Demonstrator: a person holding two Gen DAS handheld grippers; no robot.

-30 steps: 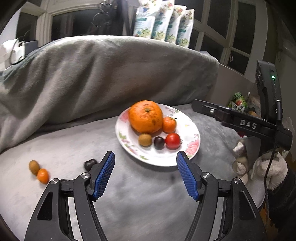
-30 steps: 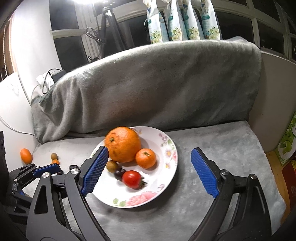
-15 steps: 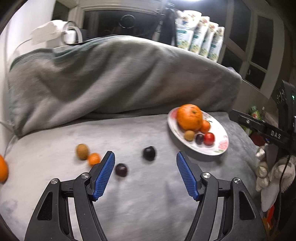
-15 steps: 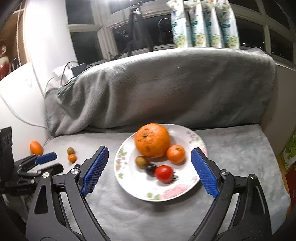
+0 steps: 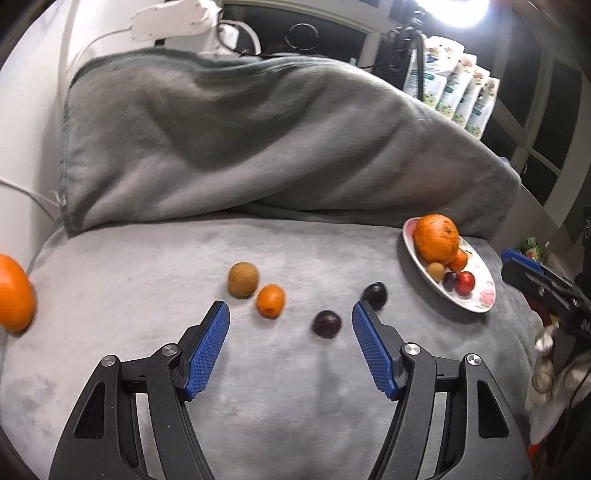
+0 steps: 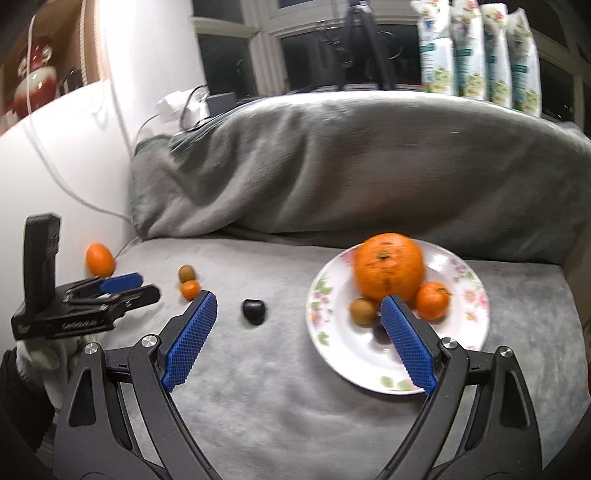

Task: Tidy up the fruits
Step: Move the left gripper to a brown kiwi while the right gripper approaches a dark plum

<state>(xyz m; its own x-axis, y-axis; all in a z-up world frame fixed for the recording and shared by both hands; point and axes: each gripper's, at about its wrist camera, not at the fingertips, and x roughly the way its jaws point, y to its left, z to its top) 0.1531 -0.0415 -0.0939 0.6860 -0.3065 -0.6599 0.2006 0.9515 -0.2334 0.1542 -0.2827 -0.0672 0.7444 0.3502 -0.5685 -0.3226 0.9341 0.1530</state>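
Loose fruit lies on the grey blanket: a brown fruit [image 5: 243, 279], a small orange fruit [image 5: 270, 301] and two dark plums [image 5: 327, 323] [image 5: 375, 295]. A larger orange [image 5: 13, 293] rests at the far left edge. My left gripper [image 5: 290, 314] hangs open just short of them, and the nearer plum lies close to its right finger. The flowered plate [image 6: 321, 332] carries a big orange [image 6: 388, 272], a mandarin [image 6: 432, 300], a brown fruit [image 6: 364, 311] and small dark and red fruits. My right gripper [image 6: 297, 301] is open and empty, with one plum [image 6: 254, 311] ahead between its fingers.
A grey blanket-covered backrest [image 5: 258, 140] rises behind the seat. White packets [image 6: 476, 51] stand on the window sill. Cables and a white adapter [image 5: 173, 22] lie at the back left. The seat edge drops off at the right, past the plate [image 5: 476, 295].
Both grippers have swung left. The plate slid from the middle to the right of each view, and the loose fruits came in front of the left gripper. Both stayed open.
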